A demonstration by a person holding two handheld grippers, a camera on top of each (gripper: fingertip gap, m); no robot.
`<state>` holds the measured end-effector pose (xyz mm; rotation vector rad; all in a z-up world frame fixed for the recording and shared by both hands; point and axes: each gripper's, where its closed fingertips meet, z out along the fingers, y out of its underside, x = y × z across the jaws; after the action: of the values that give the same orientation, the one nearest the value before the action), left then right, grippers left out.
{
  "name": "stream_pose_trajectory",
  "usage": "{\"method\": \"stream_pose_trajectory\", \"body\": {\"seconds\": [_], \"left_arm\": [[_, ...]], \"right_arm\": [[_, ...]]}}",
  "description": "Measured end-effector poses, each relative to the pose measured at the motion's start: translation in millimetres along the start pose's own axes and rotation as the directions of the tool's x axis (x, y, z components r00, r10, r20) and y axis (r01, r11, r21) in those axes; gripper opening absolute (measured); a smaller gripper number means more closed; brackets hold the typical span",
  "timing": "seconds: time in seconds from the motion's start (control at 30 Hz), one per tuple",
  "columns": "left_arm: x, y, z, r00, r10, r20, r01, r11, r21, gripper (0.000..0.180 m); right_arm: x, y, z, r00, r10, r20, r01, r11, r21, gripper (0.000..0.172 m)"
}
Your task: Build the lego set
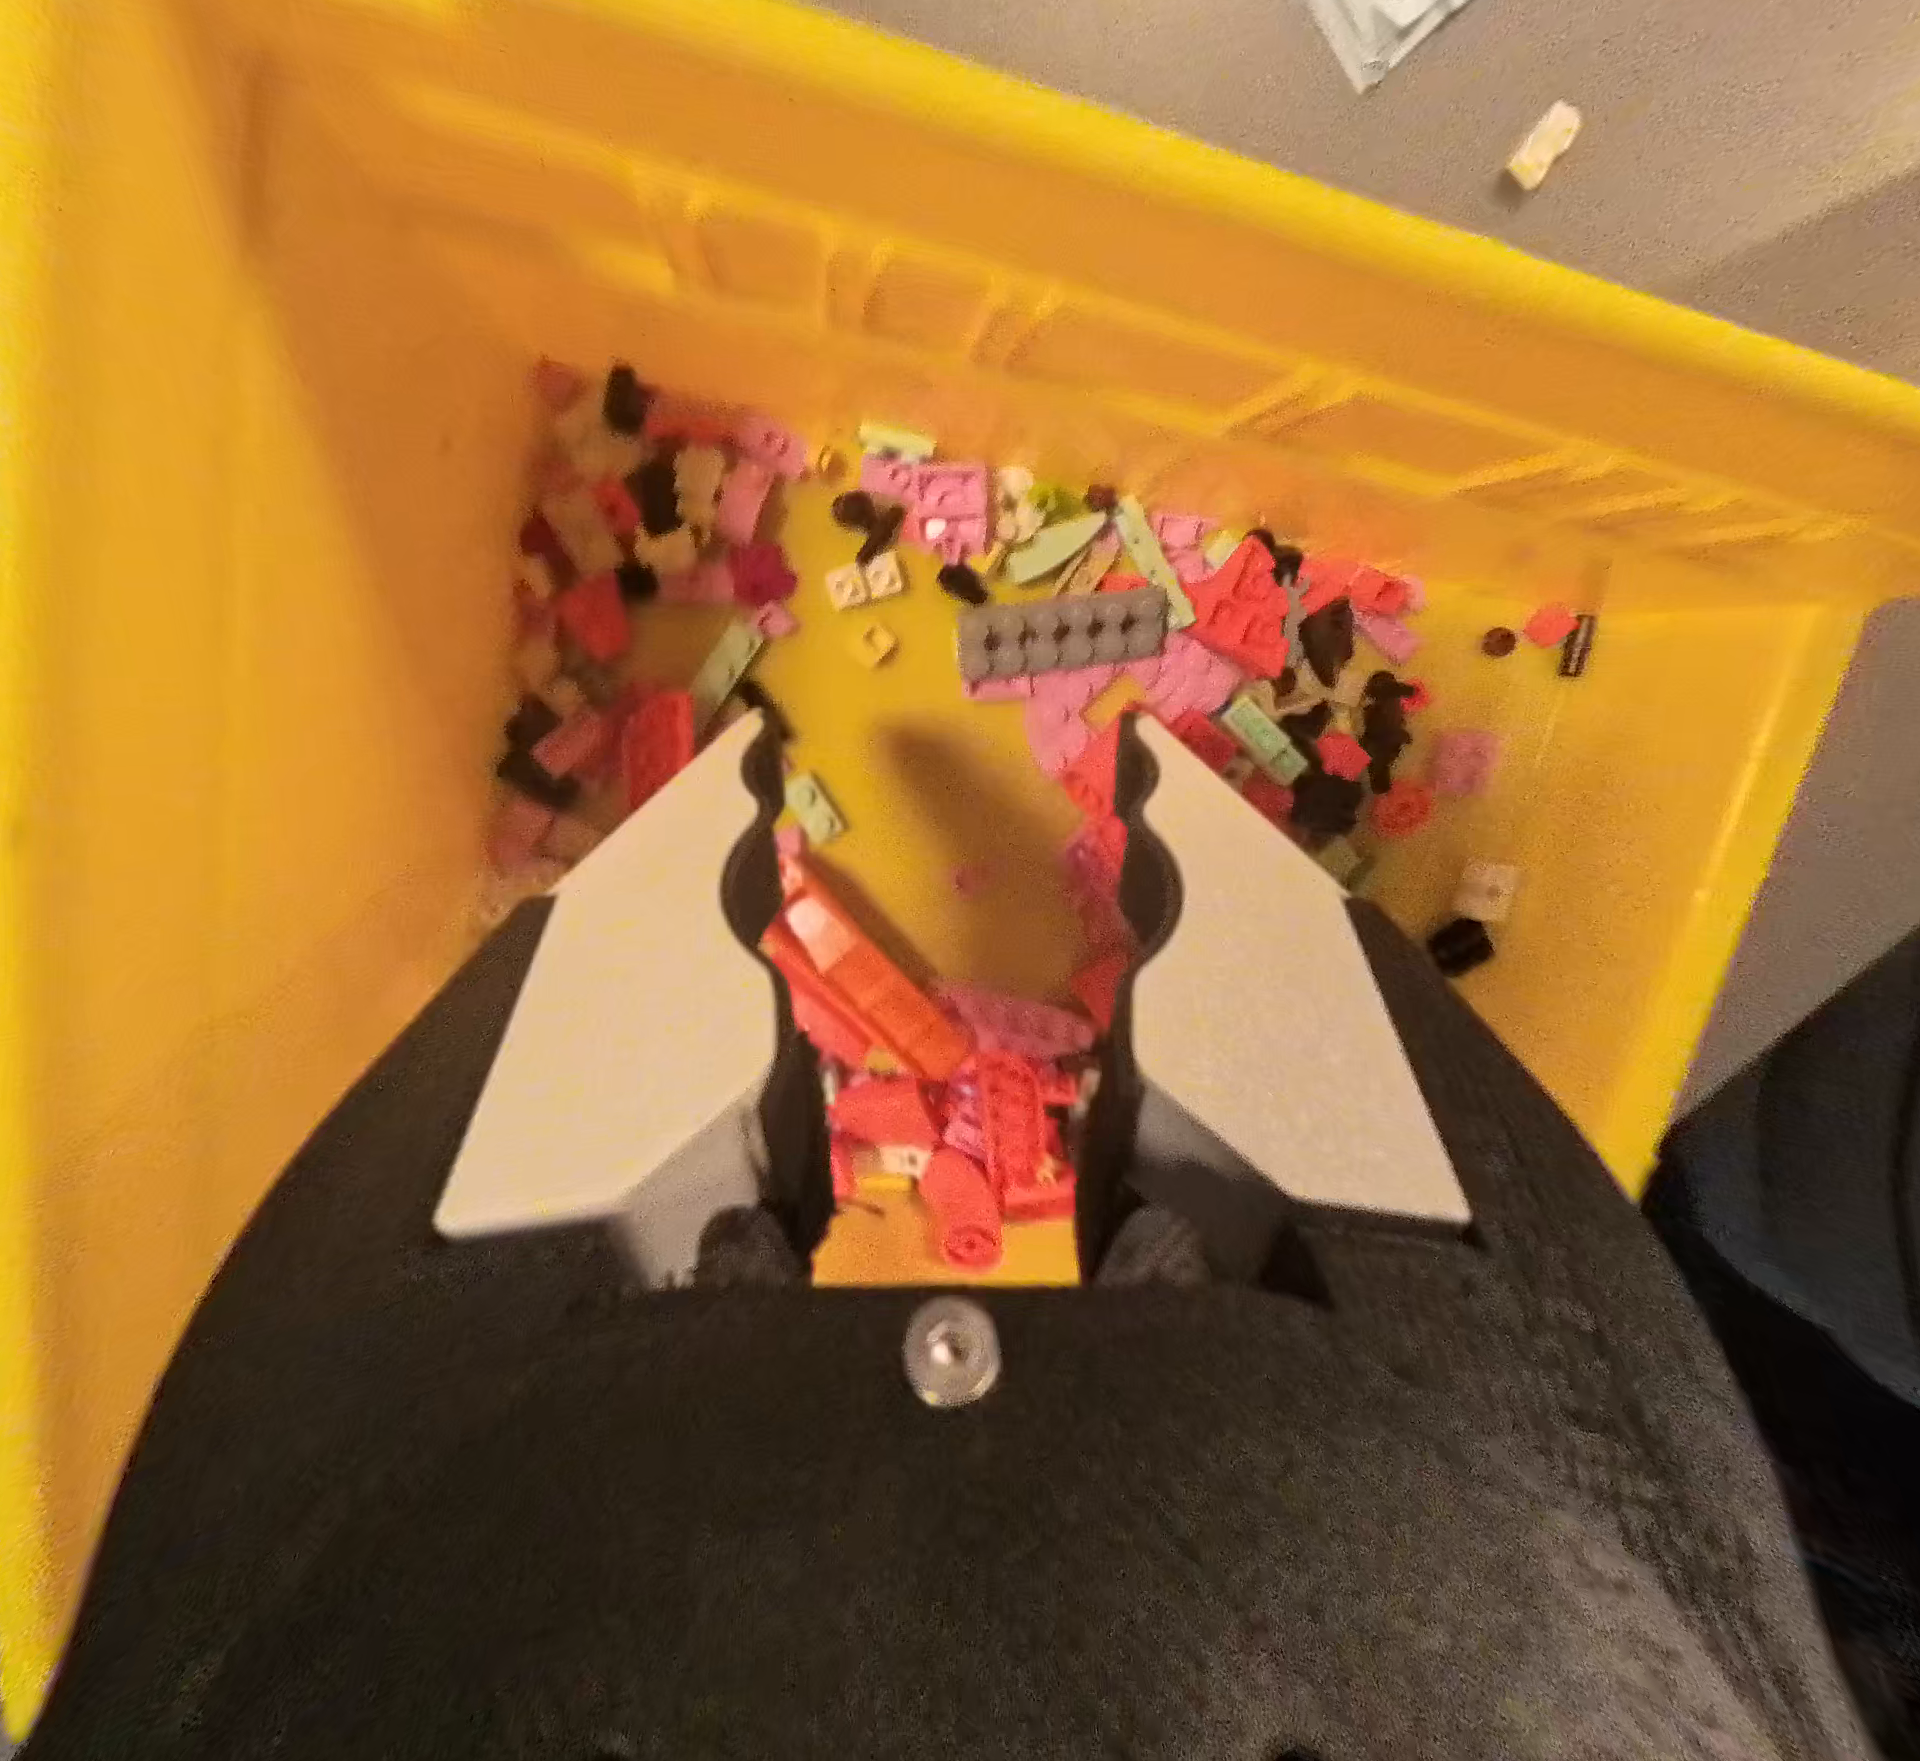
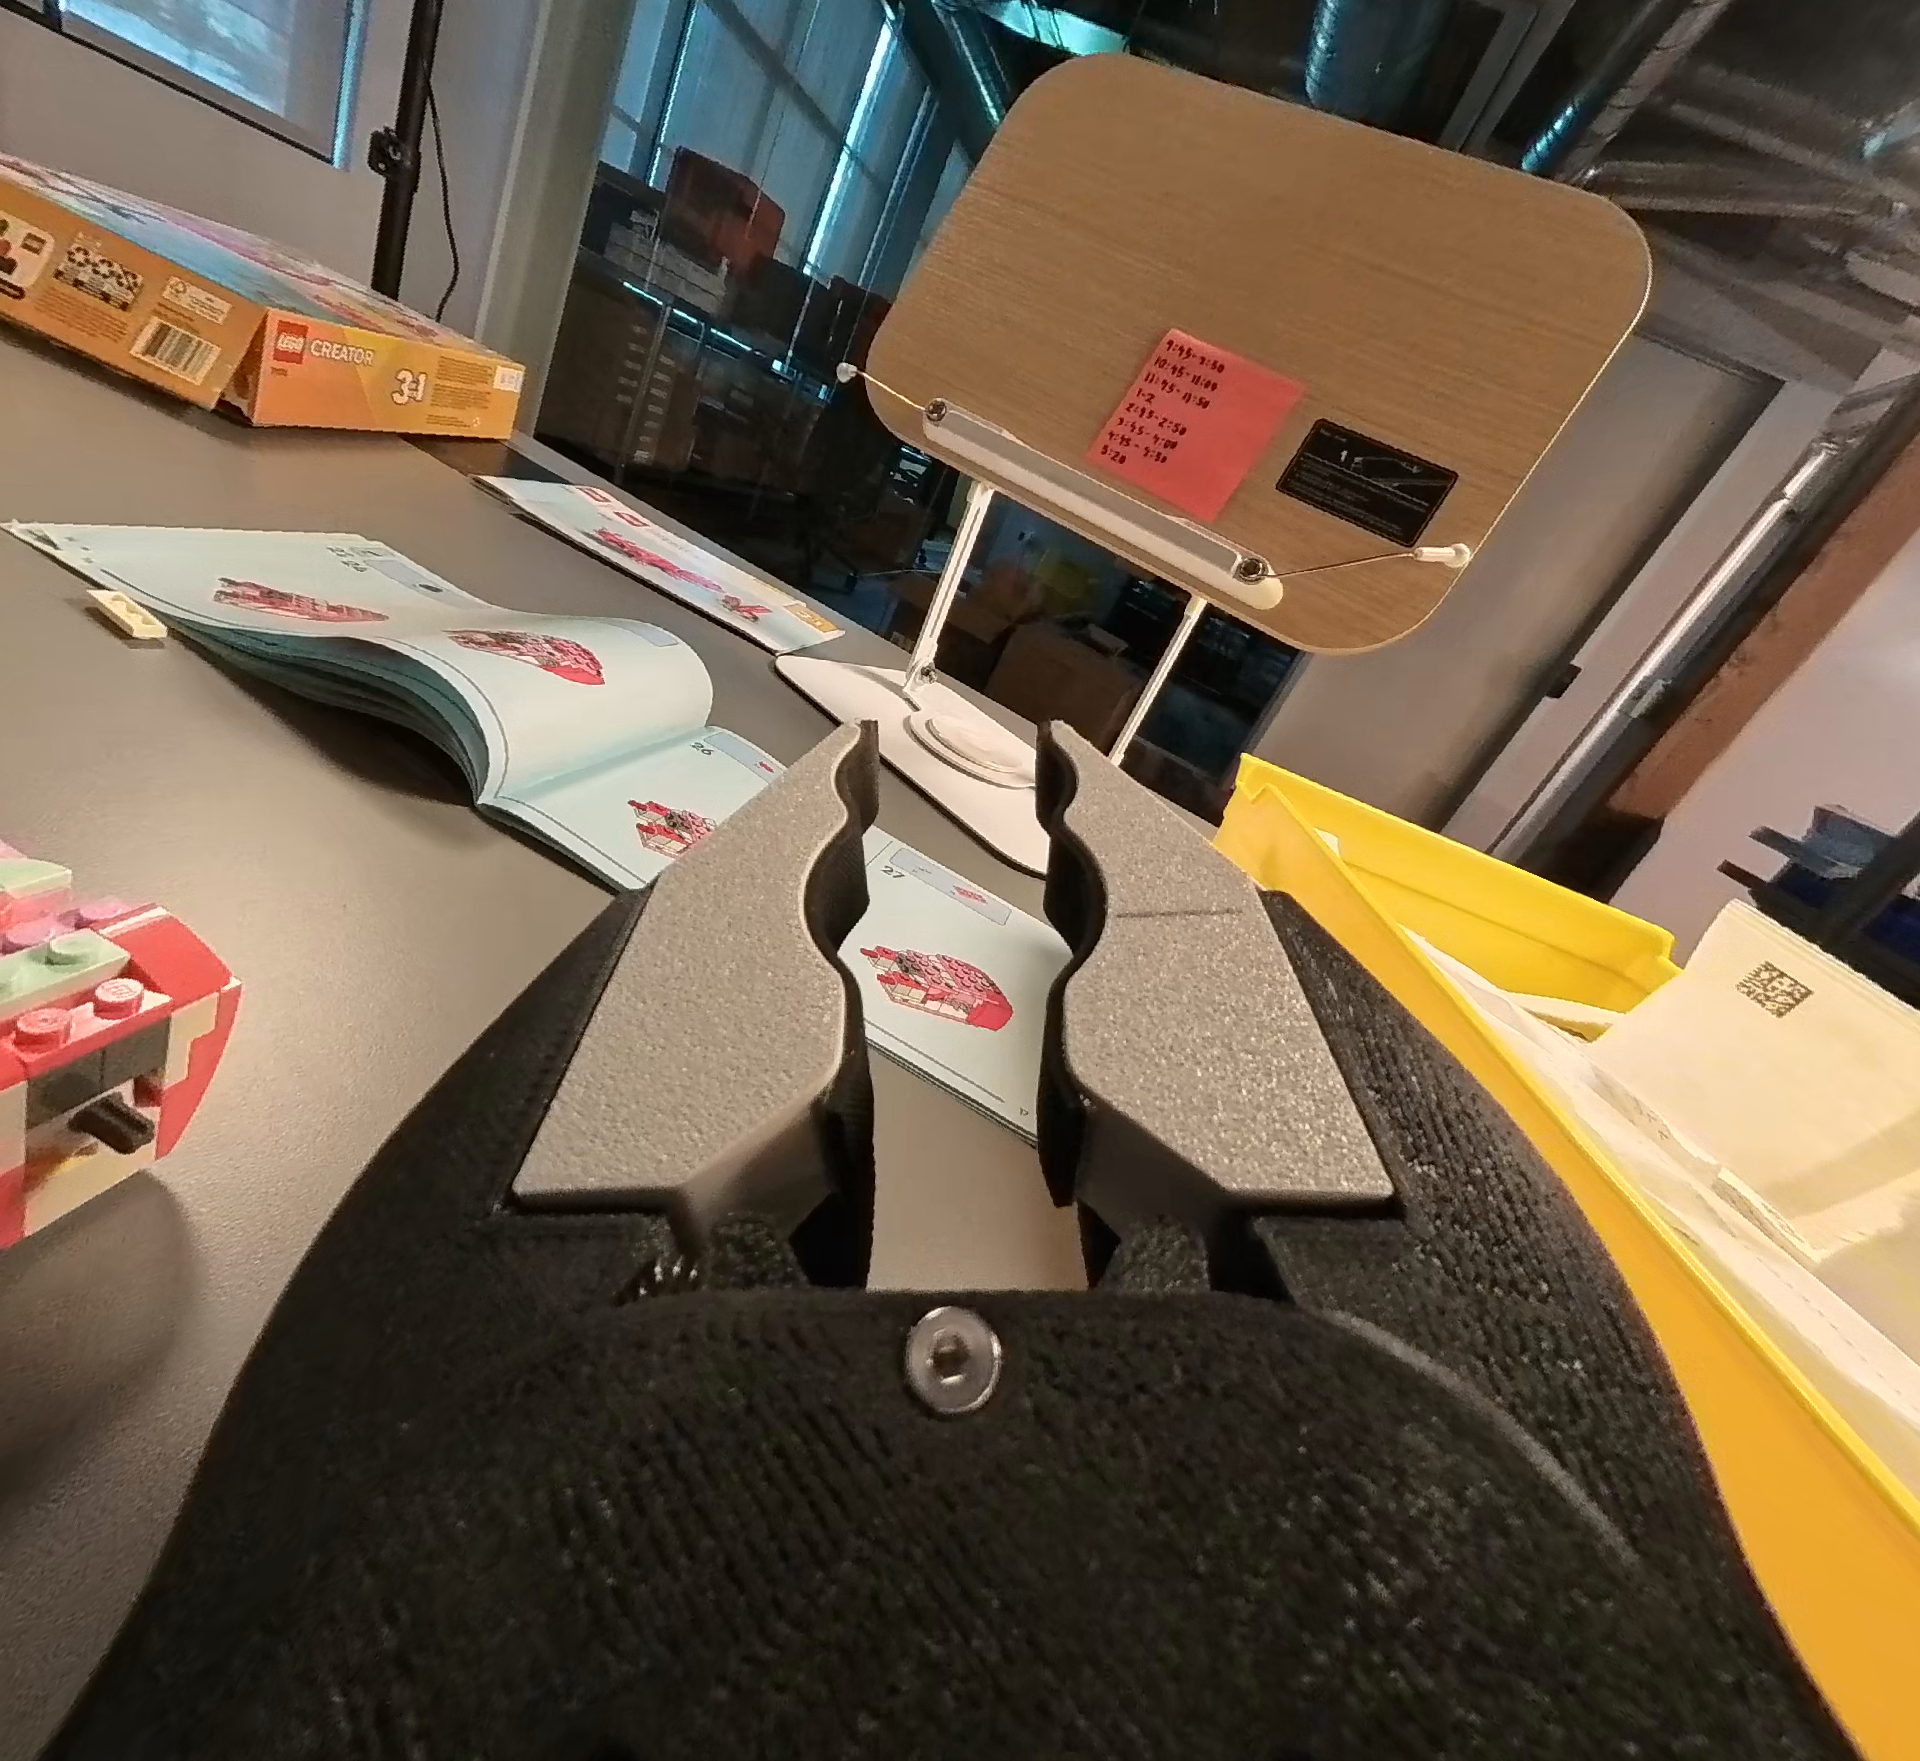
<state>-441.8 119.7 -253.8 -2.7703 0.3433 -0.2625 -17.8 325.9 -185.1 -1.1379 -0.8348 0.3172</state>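
Observation:
My left gripper [image 1: 945,724] is open and hangs inside a yellow bin [image 1: 727,184], above its floor. Nothing is between its fingers; bare yellow floor and a shadow lie below the gap. Loose toy bricks in red, pink, black and pale green lie scattered in the bin, with a grey studded plate [image 1: 1060,633] just beyond the fingertips and a red pile [image 1: 935,1129] near the fingers' base. My right gripper [image 2: 951,745] is open and empty, low over a dark table [image 2: 260,859], pointing at an open instruction booklet [image 2: 540,703].
A partly built red and pink brick model [image 2: 94,1015] sits at the left of the right wrist view. A wooden book stand [image 2: 1247,340] with a pink note stands behind the booklet. A yellow bin with paper bags [image 2: 1558,1015] is at the right. An orange box [image 2: 260,329] lies far left. My right fingertips sit around 50 centimetres from my left ones. About 4 centimetres separates my left fingertips from the grey studded plate [image 1: 1060,633].

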Motion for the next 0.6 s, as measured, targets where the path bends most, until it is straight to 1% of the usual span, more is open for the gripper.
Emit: {"method": "stream_pose_trajectory", "body": {"seconds": [0.07, 0.13, 0.2, 0.23, 0.27, 0.3, 0.33, 0.43, 0.5, 0.53, 0.57, 0.6], "left_arm": [[1.5, -3.4, 10.2, 0.995, 0.089, 0.040, -0.089, 0.996, -0.012, 0.059], [5.3, -4.3, 21.9, 0.983, 0.174, 0.052, -0.172, 0.984, -0.040, 0.055], [6.0, -2.2, 32.8, 0.980, 0.192, 0.055, -0.187, 0.979, -0.085, 0.052], [8.5, -1.3, 38.0, 0.982, 0.184, 0.037, -0.179, 0.979, -0.098, 0.051], [14.5, -3.5, 40.4, 0.986, 0.166, -0.003, -0.166, 0.983, -0.083, 0.045], [15.4, -4.9, 40.9, 0.990, 0.141, -0.014, -0.142, 0.987, -0.077, 0.035], [11.7, -5.5, 40.2, 0.994, 0.108, -0.001, -0.108, 0.991, -0.078, 0.032], [-18.0, -1.7, 32.9, 0.992, 0.003, 0.123, 0.007, 0.996, -0.084, 0.031], [-35.8, 2.8, 26.9, 0.981, -0.074, 0.179, 0.087, 0.994, -0.067, 0.031], [-41.6, 3.5, 24.1, 0.976, -0.109, 0.188, 0.120, 0.992, -0.047, 0.031], [-41.8, 1.0, 21.3, 0.978, -0.127, 0.167, 0.131, 0.991, -0.013, 0.033], [-35.9, -3.9, 18.6, 0.985, -0.124, 0.116, 0.122, 0.992, 0.028, 0.042]], "right_arm": [[-0.3, 0.1, 0.2, 1.000, -0.003, 0.001, 0.003, 1.000, -0.001, 0.029], [-0.4, 0.1, 0.2, 1.000, -0.004, 0.001, 0.004, 1.000, -0.002, 0.029], [-0.3, 0.1, 0.2, 1.000, -0.004, 0.000, 0.004, 1.000, -0.001, 0.029], [-0.3, 0.1, 0.1, 1.000, -0.004, 0.000, 0.004, 1.000, -0.001, 0.029], [-0.2, 0.0, 0.1, 1.000, -0.003, 0.000, 0.003, 1.000, -0.001, 0.028], [-0.2, -0.1, 0.1, 1.000, -0.003, 0.000, 0.003, 1.000, 0.000, 0.028], [-0.2, -0.1, 0.1, 1.000, -0.003, 0.001, 0.003, 1.000, 0.000, 0.028], [-0.5, -0.3, 0.0, 1.000, -0.003, 0.003, 0.002, 1.000, 0.001, 0.028], [-0.6, -0.6, -0.2, 1.000, 0.000, 0.005, 0.000, 1.000, 0.003, 0.028], [-0.7, -0.7, -0.2, 1.000, 0.001, 0.006, -0.001, 1.000, 0.004, 0.028], [-0.6, -0.7, -0.2, 1.000, 0.002, 0.006, -0.002, 1.000, 0.004, 0.028], [-0.5, -0.9, -0.3, 1.000, 0.003, 0.006, -0.003, 1.000, 0.005, 0.028]]}}
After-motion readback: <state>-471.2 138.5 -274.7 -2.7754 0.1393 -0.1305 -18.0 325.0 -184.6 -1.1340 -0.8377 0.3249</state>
